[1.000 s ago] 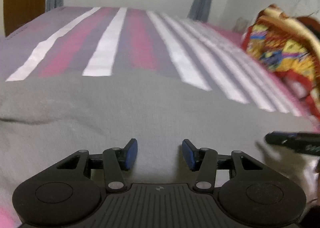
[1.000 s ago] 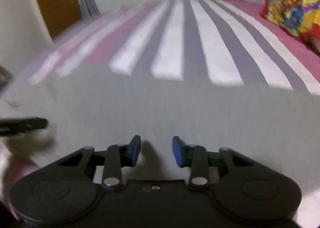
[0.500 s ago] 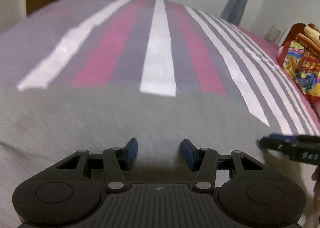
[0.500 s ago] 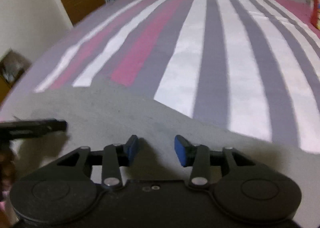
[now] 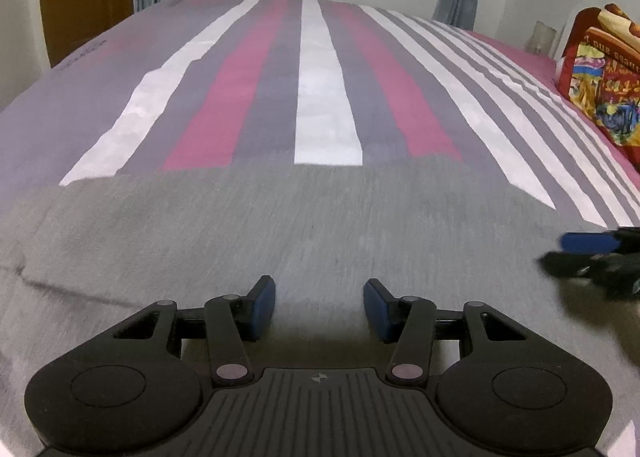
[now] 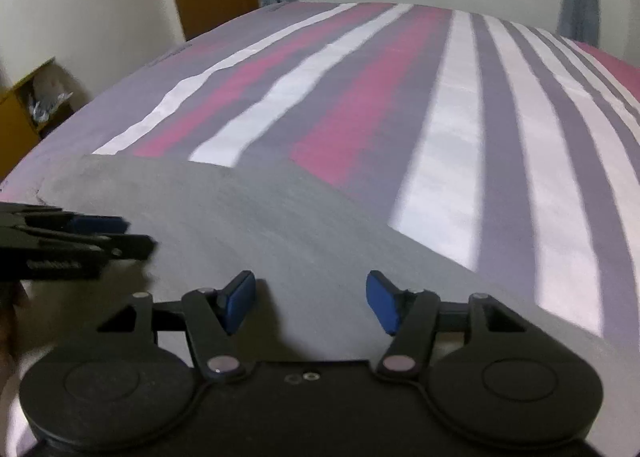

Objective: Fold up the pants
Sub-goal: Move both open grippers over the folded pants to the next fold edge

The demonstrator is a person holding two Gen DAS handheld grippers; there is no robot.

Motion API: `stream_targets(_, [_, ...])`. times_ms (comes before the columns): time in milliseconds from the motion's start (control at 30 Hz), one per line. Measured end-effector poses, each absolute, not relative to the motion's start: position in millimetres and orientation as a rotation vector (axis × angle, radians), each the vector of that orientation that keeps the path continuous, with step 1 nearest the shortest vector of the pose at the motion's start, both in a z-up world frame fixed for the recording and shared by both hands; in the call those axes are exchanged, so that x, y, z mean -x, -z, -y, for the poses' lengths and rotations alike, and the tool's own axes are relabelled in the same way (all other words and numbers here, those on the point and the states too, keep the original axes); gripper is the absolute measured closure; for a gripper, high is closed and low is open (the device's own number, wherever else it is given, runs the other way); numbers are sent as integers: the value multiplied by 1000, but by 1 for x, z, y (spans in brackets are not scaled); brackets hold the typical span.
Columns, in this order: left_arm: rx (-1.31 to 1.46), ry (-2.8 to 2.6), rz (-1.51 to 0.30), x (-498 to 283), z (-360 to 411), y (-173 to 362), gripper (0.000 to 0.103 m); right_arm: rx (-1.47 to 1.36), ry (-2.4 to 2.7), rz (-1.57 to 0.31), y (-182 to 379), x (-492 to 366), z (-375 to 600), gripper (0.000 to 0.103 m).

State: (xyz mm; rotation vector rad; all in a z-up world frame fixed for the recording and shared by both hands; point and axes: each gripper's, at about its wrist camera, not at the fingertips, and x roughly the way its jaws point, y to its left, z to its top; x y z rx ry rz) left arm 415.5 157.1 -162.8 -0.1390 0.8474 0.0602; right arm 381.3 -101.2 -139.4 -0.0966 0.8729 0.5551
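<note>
Nearest in each wrist view stands that view's own tool. The left gripper [image 5: 319, 305], black-armed with blue pads, hangs over the cloth with its jaws parted and nothing between them. The right gripper [image 6: 310, 301], of the same build, has just been opening its jaws; they stand wide apart and bare, with grey cloth below and not pinched. Beneath both lies the grey knit fabric of the pants [image 5: 280, 225], spread flat across the near part of the bed, its far edge running straight from left to right and a shallow crease at near left. Beyond it the striped bedsheet [image 5: 324, 97], in pink, white and grey bands, runs to the far wall. At far right sits a multicoloured printed cushion [image 5: 604, 89]. Judged from this layout, one fold appears laid and released; whether further folds remain cannot be told, as the garment's full outline is out of view.
</note>
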Motion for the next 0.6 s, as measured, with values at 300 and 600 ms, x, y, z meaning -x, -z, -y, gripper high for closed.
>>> stream_targets(300, [156,-139,-832,-378,-187,165,51,29,-388,-893,125,-373,233,43])
stream_targets(600, [244,-204,-851,-348,-245,164,51,-45,-232,-861,125,-367,351,44])
